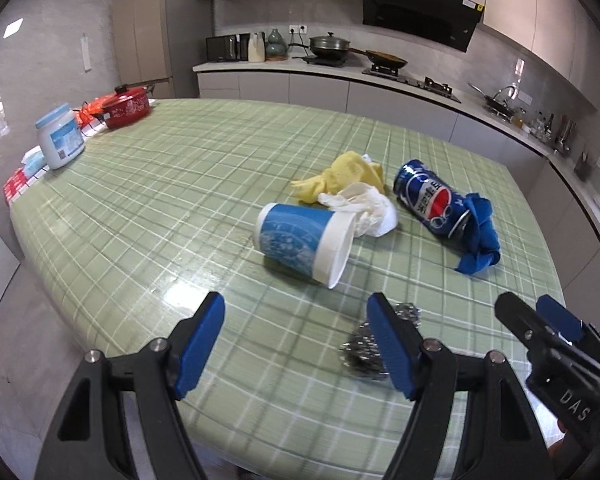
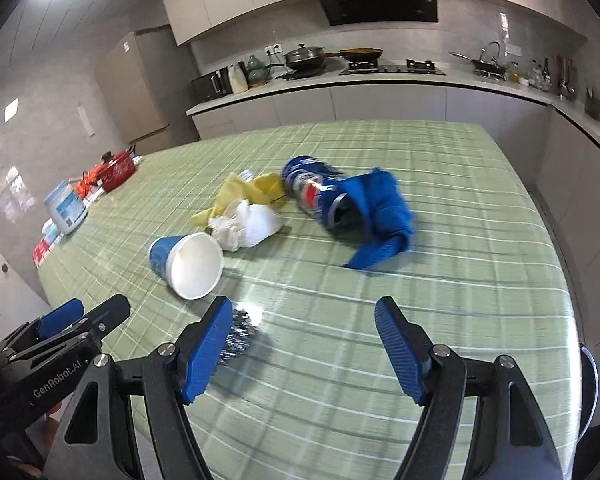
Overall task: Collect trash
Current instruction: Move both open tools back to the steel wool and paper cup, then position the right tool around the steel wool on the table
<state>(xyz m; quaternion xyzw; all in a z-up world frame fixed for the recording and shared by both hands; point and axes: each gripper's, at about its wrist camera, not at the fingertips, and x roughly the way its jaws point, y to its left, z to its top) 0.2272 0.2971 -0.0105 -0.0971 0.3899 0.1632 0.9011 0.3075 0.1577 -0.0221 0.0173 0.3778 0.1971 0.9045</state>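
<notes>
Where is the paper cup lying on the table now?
The paper cup lies on its side mid-table, its rim beside the white tissue, left of the cola can.

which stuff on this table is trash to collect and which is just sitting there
Trash, likely:
- cup, on its side
- can, on its side
- white tissue
- yellow wad

Just there, probably:
- blue cloth
- steel scrubber
- red pot
- white jar
- boxes at the table edge
</notes>
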